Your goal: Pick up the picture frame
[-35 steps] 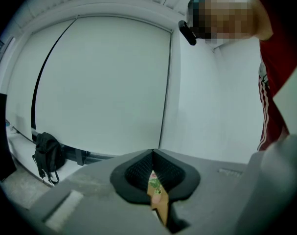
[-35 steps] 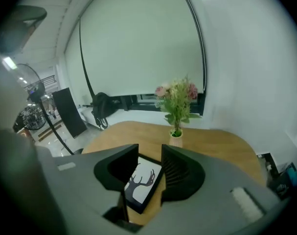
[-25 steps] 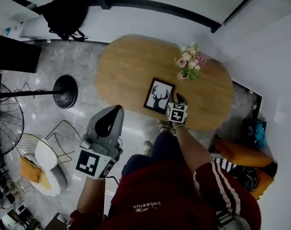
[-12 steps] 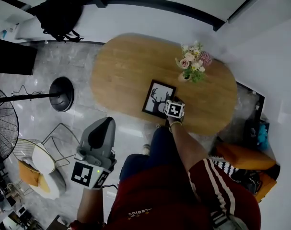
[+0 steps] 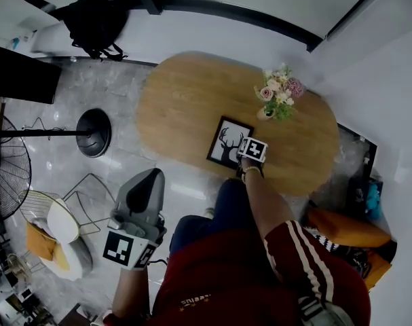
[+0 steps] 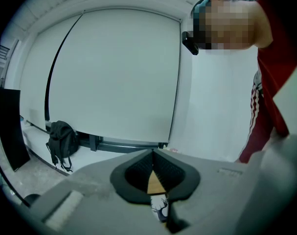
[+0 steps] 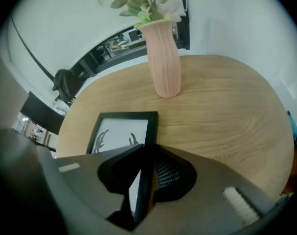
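The black picture frame (image 5: pixel 226 141) with a deer print lies flat on the oval wooden table (image 5: pixel 185 94), near its front edge. My right gripper (image 5: pixel 246 142) points steeply down at the frame's right edge. In the right gripper view its jaws have just been closing, and the frame's black border (image 7: pixel 147 131) stands between them with the pads against it (image 7: pixel 143 150). My left gripper (image 5: pixel 150 179) hangs off the table above the floor, jaws together with nothing in them. In the left gripper view (image 6: pixel 153 152) a sliver of the frame (image 6: pixel 160 210) shows through the gap behind the tips.
A pink vase of flowers (image 5: pixel 275 95) stands just behind the frame, close to my right gripper (image 7: pixel 164 62). A black backpack (image 5: pixel 94 22), a fan base (image 5: pixel 94 131) and a wire chair (image 5: pixel 60 223) are on the floor to the left. An orange cushion (image 5: pixel 341 226) lies at the right.
My right gripper has come down onto the frame's right edge and its jaws have narrowed around it. The left gripper has sunk a little.
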Tool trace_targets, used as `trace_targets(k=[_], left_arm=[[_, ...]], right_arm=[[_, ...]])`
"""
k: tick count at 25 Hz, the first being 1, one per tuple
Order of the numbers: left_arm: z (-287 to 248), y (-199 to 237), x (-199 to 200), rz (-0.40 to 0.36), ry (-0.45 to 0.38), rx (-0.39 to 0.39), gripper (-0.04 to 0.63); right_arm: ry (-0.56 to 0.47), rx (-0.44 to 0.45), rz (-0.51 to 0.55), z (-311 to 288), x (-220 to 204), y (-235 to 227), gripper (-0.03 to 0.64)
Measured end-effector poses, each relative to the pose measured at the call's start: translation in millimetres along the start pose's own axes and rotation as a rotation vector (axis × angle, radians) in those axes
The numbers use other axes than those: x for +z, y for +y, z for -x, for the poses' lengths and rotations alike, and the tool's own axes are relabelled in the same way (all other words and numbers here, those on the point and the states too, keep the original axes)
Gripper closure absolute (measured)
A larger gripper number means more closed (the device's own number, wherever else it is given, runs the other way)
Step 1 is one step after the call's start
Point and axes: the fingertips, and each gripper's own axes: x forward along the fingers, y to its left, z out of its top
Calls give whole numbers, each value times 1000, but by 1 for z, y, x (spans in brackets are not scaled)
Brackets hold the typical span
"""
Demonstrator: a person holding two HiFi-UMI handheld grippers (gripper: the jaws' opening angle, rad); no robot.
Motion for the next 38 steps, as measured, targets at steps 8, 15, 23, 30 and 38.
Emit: trace_targets(k=[8,15,23,30,38], left_arm=[[15,-2,8,-16,9,15,591],[32,-6,26,-21,-28,12,592],[70,-10,52,-24,-87,18,592],[117,-5,71,-39,-144,36,592],[157,-6,110,-67,-231,64,592]], right_arm=[[-52,118,20,21,6,13,551],[-173,161,131,62,27,35,552],[-324,241,322,140,50,80,551],[-455,314,449,227,56,123,551],[-705,441,481,385,95,170,552]])
